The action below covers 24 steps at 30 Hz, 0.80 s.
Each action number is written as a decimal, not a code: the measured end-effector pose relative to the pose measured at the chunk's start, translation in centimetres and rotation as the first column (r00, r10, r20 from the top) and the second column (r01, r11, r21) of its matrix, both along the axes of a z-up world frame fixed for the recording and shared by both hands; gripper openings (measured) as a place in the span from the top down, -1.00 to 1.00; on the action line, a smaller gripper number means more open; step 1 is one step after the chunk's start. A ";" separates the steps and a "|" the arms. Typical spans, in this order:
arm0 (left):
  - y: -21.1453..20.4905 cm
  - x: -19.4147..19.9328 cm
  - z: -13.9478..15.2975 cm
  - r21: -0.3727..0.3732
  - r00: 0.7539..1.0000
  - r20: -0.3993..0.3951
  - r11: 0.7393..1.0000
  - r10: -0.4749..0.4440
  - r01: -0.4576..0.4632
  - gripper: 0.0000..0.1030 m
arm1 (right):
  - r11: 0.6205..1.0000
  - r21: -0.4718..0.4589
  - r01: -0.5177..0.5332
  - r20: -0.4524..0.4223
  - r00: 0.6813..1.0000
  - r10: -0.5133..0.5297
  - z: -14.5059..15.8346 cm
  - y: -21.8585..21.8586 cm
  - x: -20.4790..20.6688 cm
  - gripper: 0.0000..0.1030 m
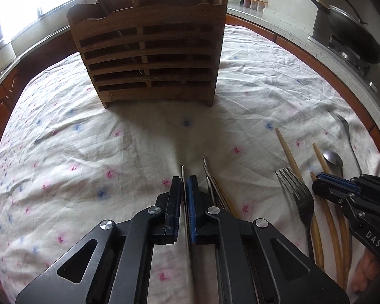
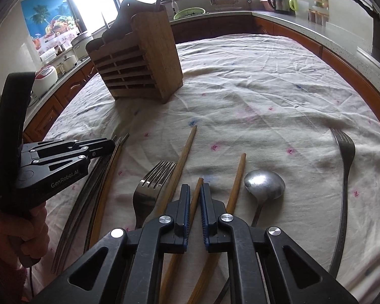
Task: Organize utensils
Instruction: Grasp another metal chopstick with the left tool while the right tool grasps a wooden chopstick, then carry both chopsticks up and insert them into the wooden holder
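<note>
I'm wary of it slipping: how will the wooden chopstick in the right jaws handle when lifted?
The wooden chopstick looks thin and straight, so probably stiff and light. It is gripped near one end, so the long free part may droop or swivel. Its smooth surface could slip.

- Wooden utensil holder (image 1: 149, 58): one, standing on the surface (image 2: 266, 88).
- Forks (image 2: 153, 187): two, lying well apart.
- Spoon (image 2: 264, 183): one.
- Wooden chopsticks (image 2: 187, 147): four lying on the surface, one of them clamped in the right tongs (image 2: 195, 190). A fifth stands in the holder.
- Metal chopsticks (image 1: 207, 169): at least three, one of them pinched in the left tongs (image 1: 185, 185). The rest overlap in a bundle, so the exact count cannot be told.
- Tongs: two pairs.
</note>
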<state>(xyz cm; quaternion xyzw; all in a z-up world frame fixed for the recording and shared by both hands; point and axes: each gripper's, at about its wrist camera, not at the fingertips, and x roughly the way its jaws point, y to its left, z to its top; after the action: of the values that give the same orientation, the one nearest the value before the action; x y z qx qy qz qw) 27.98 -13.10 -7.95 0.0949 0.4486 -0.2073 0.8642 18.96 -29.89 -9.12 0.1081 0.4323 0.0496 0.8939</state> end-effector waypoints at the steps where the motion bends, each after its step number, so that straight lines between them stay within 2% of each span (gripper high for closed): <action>1: 0.5 -0.1 0.1 -0.019 1.000 -0.009 1.000 0.008 -0.008 0.92 | 0.999 0.032 0.003 -0.002 1.000 -0.003 0.0 -0.3 0.0 0.88; 5: 2.7 -1.1 1.2 -0.091 0.999 -0.017 0.995 0.034 -0.036 0.93 | 0.995 0.099 0.002 0.021 1.000 -0.004 1.0 -0.7 -0.7 0.89; 11: 6.2 -3.0 3.9 -0.202 0.997 -0.006 0.976 0.077 -0.077 0.93 | 0.991 0.136 -0.014 0.077 0.997 0.004 3.5 -0.5 -1.6 0.90; 17: 8.8 -5.1 7.0 -0.273 0.993 0.040 0.957 0.115 -0.099 0.93 | 0.989 0.142 -0.043 0.147 0.989 0.021 6.5 0.2 -2.1 0.91; 24: 10.7 -7.2 10.3 -0.317 0.985 0.107 0.944 0.136 -0.095 0.93 | 0.988 0.139 -0.068 0.242 0.970 0.033 10.1 1.0 -3.0 0.91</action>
<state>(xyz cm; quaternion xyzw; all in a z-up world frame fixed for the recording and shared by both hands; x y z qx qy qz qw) 20.78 -2.43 2.33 -0.0556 0.3592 -0.2176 0.9058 15.98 -28.84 0.99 0.1554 0.3195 0.1165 0.9275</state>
